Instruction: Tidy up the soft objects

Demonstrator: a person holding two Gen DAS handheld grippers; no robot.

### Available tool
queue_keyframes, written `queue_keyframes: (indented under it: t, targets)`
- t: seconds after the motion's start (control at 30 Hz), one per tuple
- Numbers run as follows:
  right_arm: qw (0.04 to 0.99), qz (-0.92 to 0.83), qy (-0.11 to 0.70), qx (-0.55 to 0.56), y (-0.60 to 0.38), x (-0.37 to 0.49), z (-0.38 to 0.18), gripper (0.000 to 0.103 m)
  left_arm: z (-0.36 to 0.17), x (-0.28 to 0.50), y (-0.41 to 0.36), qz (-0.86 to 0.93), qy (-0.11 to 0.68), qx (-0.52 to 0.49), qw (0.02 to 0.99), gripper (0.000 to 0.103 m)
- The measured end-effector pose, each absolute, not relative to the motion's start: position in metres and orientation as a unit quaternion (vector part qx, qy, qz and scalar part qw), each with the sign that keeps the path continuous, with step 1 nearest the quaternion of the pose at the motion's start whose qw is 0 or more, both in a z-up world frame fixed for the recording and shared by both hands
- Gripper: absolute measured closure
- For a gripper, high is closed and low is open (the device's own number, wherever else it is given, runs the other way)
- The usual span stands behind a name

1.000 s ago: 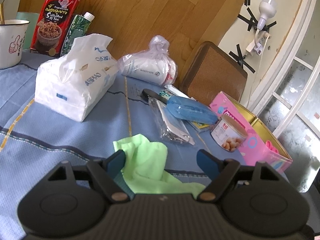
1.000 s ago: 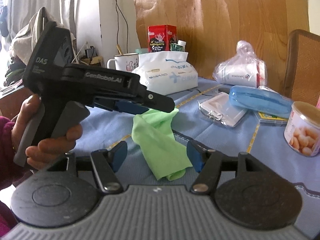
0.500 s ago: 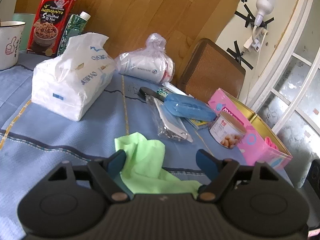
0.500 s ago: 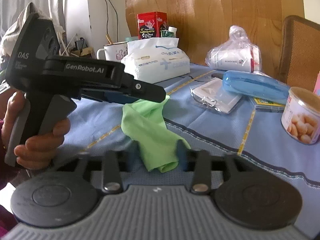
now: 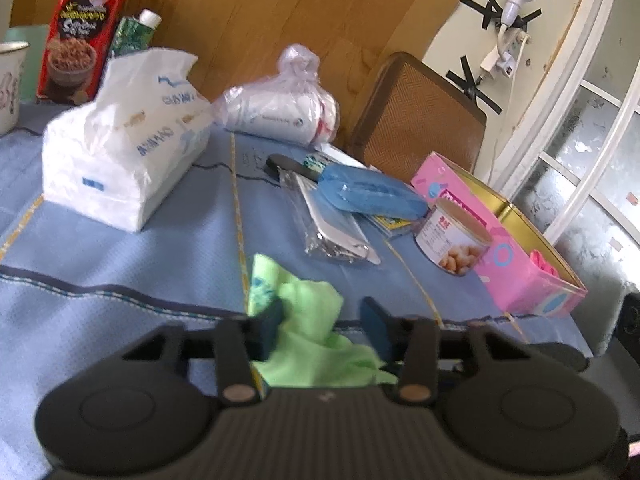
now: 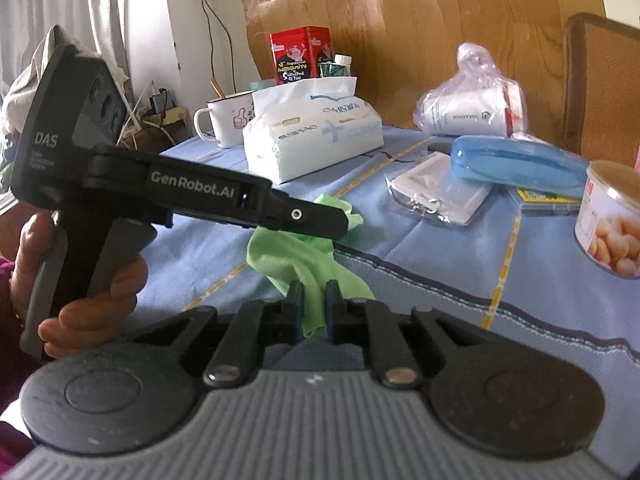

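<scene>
table (image 5: 120, 256): blue cloth cover, crowded; nothing looks sorted yet
pink box (image 5: 516, 276): open, at the far right edge of the table; something pink inside. Likely the drop spot, that's a guess
tissue pack (image 5: 120, 160): soft, sitting back left, untouched
plastic bag (image 5: 280, 112): white bundle inside, behind the tissue pack, soft too, untouched
blue case (image 5: 372, 196): lying on flat packets mid-table, hard item, probably not part of the job
can (image 5: 452, 240): upright, just beside the pink box
green cloth (image 6: 296, 252): crumpled at the near edge of the table, between both grippers; one end lifted off the surface
left gripper (image 5: 320, 320): jaws partly apart, straddling the upper bunch of the cloth; left finger touches fabric, right finger clear of it. No firm clamp visible
right gripper (image 6: 314, 306): jaws nearly together, pinching the hanging lower end of the cloth
progress: early. One soft item in hand, none visibly placed. Grasp on the cloth is done on the right side only
left to do: secure or release on the left, then fold or carry the cloth to its spot; tissue pack and bag after that, if they count
risk: thin pinch on a loose corner, fabric could slip out when pulled
</scene>
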State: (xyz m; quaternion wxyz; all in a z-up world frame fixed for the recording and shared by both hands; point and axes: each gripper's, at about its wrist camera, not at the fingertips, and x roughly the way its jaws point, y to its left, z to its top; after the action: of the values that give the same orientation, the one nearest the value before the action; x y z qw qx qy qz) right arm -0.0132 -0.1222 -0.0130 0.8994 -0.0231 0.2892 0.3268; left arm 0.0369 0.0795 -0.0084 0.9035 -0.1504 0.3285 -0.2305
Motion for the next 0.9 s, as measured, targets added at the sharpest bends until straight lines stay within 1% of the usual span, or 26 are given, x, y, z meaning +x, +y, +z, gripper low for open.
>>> queue_keyframes:
  t: [0.03, 0.13, 0.27, 0.4, 0.5, 0.67, 0.83, 0.87, 0.9]
  targets:
    - [0.899, 0.327, 0.291, -0.021, -0.123, -0.012, -0.013, 0.089, -0.009, 0.039, 0.079, -0.235, 0.335, -0.151, 0.900, 0.088]
    - [0.899, 0.327, 0.289, -0.020, -0.122, -0.014, -0.013, 0.089, -0.008, 0.037, 0.073, -0.243, 0.337, -0.144, 0.898, 0.092]
    - [0.909, 0.322, 0.265, -0.014, -0.128, -0.021, -0.008, 0.089, -0.005, 0.029, 0.051, -0.264, 0.332, -0.143, 0.894, 0.093]
    - [0.924, 0.300, 0.238, 0.015, -0.150, -0.025, 0.000, 0.089, 0.018, 0.034, 0.026, -0.279, 0.321, -0.128, 0.896, 0.094]
    - [0.943, 0.271, 0.192, 0.025, -0.172, -0.034, 0.014, 0.089, 0.043, 0.041, -0.005, -0.308, 0.300, -0.103, 0.897, 0.094]
    - [0.974, 0.193, 0.113, 0.025, -0.218, -0.043, 0.041, 0.089, 0.086, 0.055, -0.081, -0.366, 0.255, -0.047, 0.894, 0.094]
    - [0.992, 0.102, 0.069, 0.038, -0.277, -0.041, 0.056, 0.089, 0.109, 0.078, -0.168, -0.421, 0.241, -0.009, 0.874, 0.092]
    - [0.994, 0.084, 0.067, 0.037, -0.286, -0.039, 0.056, 0.088, 0.109, 0.081, -0.183, -0.423, 0.240, -0.001, 0.874, 0.089]
    - [0.995, 0.062, 0.065, 0.034, -0.295, -0.035, 0.055, 0.088, 0.108, 0.084, -0.199, -0.420, 0.241, 0.010, 0.875, 0.075]
